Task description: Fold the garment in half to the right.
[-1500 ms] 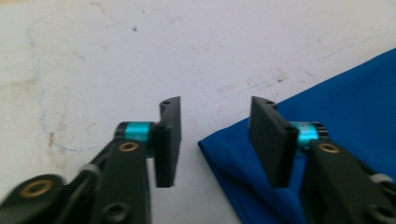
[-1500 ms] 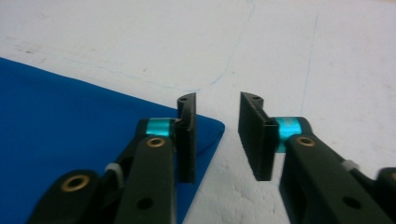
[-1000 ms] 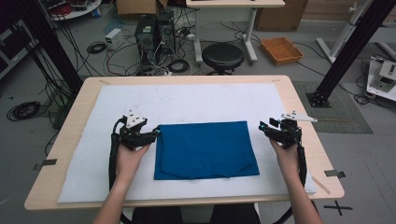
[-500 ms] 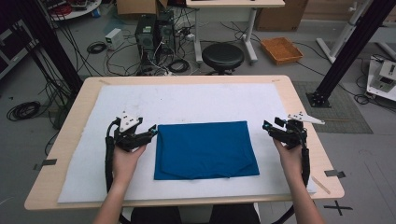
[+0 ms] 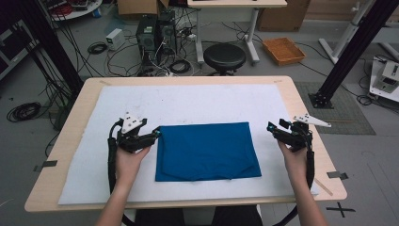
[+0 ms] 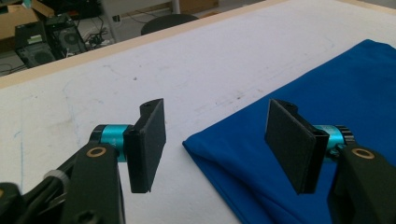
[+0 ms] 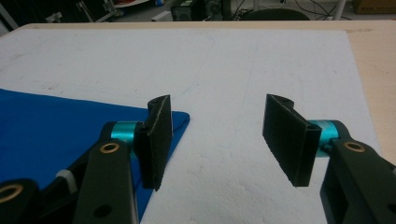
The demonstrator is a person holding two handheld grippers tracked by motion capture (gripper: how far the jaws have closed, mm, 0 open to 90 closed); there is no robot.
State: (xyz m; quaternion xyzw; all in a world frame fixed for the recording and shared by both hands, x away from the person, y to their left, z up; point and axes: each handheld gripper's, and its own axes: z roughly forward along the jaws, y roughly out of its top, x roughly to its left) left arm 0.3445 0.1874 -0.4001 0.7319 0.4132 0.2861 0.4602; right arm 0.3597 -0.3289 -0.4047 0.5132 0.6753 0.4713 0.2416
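A blue cloth (image 5: pixel 207 150) lies folded flat in a rectangle on the white mat (image 5: pixel 211 101). My left gripper (image 5: pixel 155 135) rests at the cloth's upper left corner, jaws open. In the left gripper view that gripper (image 6: pixel 219 140) straddles the cloth's corner (image 6: pixel 327 93) without pressing it. My right gripper (image 5: pixel 272 128) stands a little to the right of the cloth's upper right corner. Its jaws have just been opening. In the right gripper view it (image 7: pixel 224 135) has bare mat between the pads, with the cloth (image 7: pixel 56 126) behind its left jaw.
The mat covers most of the wooden table (image 5: pixel 75 117). Behind the table stand a black stool (image 5: pixel 224 55), computer cases with cables (image 5: pixel 155 33) and an orange tray (image 5: pixel 283 49) on the floor. A black frame post (image 5: pixel 348 56) rises at the right.
My right gripper has drawn back to the right, off the cloth's upper right corner. The left gripper has stayed at the upper left corner.
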